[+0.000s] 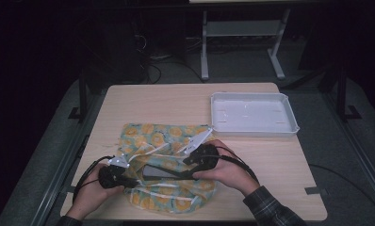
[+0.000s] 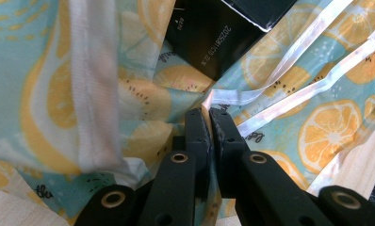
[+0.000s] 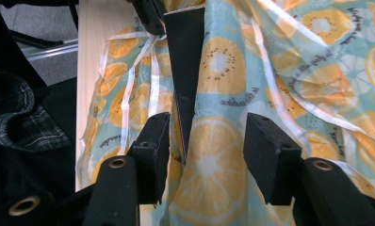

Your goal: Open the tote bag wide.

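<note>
We see a black box [image 1: 159,172] lying nine-to-three inside the bag [image 1: 169,141] mid-tabletop [image 1: 143,101]. Our left gripper [image 2: 209,123] pinches the bag's edge; our right gripper [image 3: 205,141], nearer, straddles box and cloth with parted fingers.

Right gripper [image 3: 202,155] jaws apart, orange-print cloth bag [image 3: 280,70] between them — black box [image 3: 188,61] inside

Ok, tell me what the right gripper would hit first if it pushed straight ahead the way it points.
Most likely the orange-print fabric bag lying between the right gripper's open jaws, with the dark box edge just behind it; depth is hard to judge.
</note>
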